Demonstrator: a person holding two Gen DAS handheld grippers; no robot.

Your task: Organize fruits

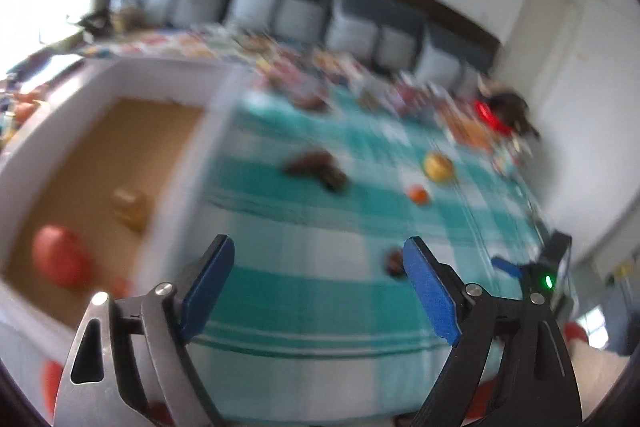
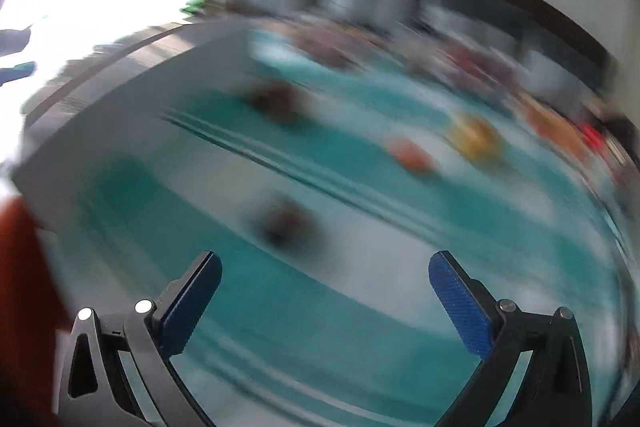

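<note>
Teal checked cloth (image 1: 320,287), cushioned bench (image 1: 352,15)

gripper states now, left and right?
Left gripper: open, holding nothing.
Right gripper: open, holding nothing.

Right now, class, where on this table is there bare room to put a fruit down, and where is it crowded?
The box has bare brown floor beyond the red fruit and tan object. The checked cloth lies bare between the box wall and the small dark fruit, under the open left gripper. The far edge before the cushions is crowded with blurred items.
</note>
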